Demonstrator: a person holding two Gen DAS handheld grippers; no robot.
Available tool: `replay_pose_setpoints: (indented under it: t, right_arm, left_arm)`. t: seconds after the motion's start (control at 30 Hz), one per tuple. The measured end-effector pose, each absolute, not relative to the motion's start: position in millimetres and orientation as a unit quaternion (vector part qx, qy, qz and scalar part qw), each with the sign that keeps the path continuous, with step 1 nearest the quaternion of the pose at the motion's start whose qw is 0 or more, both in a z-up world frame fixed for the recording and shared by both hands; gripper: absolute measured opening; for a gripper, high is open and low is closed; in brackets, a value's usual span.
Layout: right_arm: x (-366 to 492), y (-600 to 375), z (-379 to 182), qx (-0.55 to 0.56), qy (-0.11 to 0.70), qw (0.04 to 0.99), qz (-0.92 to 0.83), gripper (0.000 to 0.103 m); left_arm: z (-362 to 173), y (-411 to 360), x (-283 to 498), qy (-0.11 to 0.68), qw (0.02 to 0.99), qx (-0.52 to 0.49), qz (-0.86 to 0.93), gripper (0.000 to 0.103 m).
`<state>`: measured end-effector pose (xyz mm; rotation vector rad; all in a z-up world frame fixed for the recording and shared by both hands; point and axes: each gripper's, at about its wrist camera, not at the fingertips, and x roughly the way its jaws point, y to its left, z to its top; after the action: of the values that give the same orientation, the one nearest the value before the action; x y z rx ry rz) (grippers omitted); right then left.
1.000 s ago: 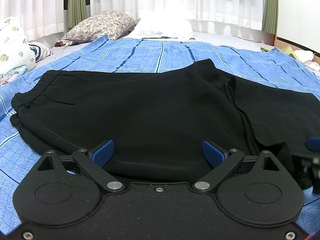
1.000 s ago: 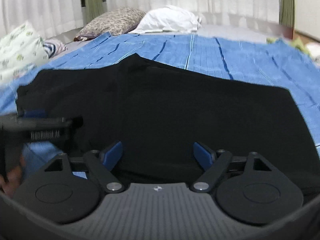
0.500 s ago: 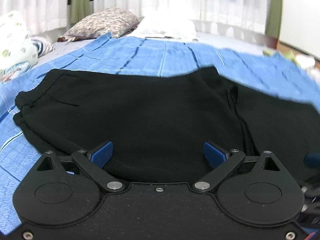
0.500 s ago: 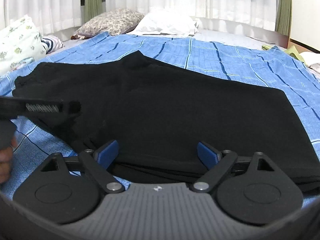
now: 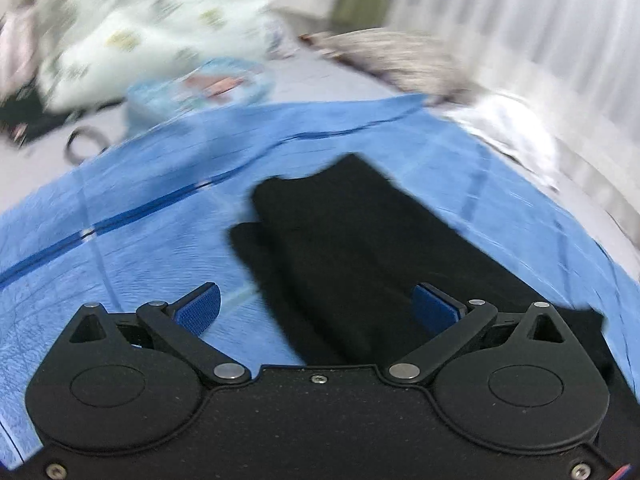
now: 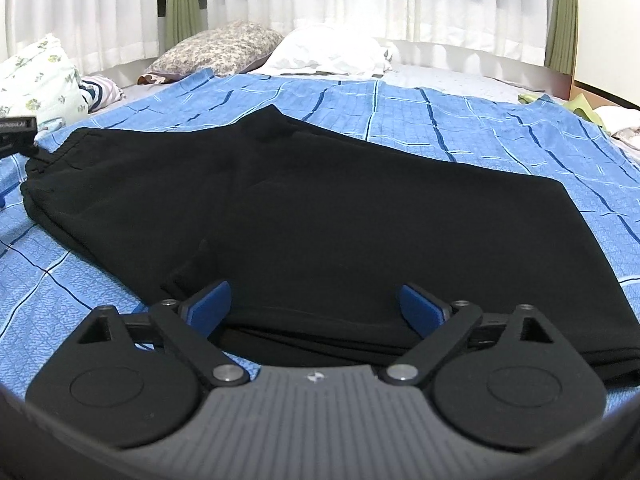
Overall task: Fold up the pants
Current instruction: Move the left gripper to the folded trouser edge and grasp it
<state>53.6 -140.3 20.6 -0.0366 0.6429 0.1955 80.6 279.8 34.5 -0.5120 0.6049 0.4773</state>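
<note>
Blue checked bedspread (image 6: 480, 128) carries the black pants (image 6: 320, 208) lengthwise left to right ahead of both grippers, whose jaws have just been opening and grasp nothing: left gripper (image 5: 316, 308) beside the waistband end, right gripper (image 6: 316, 304) at the near edge.

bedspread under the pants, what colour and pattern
Blue bedspread with a grid of darker and lighter blue lines; clearest in the right wrist view.

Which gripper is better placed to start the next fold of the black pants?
Left, probably. The left gripper faces the waistband end of the pants, jaws open. The right gripper hovers mid-length over the near edge, jaws open.
</note>
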Motion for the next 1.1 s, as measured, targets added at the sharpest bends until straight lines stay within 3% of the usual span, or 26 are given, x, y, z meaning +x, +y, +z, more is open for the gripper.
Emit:
replay_pose_setpoints:
  t: [0.1, 0.47, 0.63, 0.77, 0.83, 0.9, 0.97, 1.0, 1.1]
  right_arm:
    - [54, -141, 20, -0.015, 0.315, 0.944, 0.096, 0.098]
    - [54, -141, 19, -0.013, 0.311, 0.946, 0.094, 0.099]
    - [52, -141, 18, -0.015, 0.307, 0.947, 0.091, 0.1]
    - [53, -141, 18, -0.013, 0.307, 0.947, 0.091, 0.1]
    - [53, -142, 17, -0.013, 0.307, 0.947, 0.091, 0.1]
    - [53, -142, 17, -0.014, 0.307, 0.947, 0.091, 0.1]
    - [53, -142, 17, -0.013, 0.307, 0.947, 0.091, 0.1]
    - [53, -142, 17, -0.013, 0.308, 0.947, 0.091, 0.1]
    - [53, -142, 17, -0.013, 0.307, 0.947, 0.091, 0.1]
  left_arm:
    - [18, 306, 88, 0.3, 0.878, -0.278, 0.25, 0.103]
    - [5, 315, 112, 0.305, 0.891, -0.218, 0.256, 0.1]
    - [10, 293, 97, 0.272, 0.904, -0.222, 0.245, 0.057]
    - [-3, 318, 87, 0.226, 0.887, -0.33, 0.229, 0.059]
    - [-3, 327, 88, 0.213, 0.874, -0.372, 0.228, 0.066]
    - [3, 320, 99, 0.238, 0.885, -0.329, 0.228, 0.072]
    - [3, 307, 108, 0.258, 0.898, -0.271, 0.233, 0.072]
    - [3, 300, 112, 0.265, 0.902, -0.245, 0.238, 0.068]
    - [8, 289, 111, 0.266, 0.905, -0.216, 0.251, 0.042]
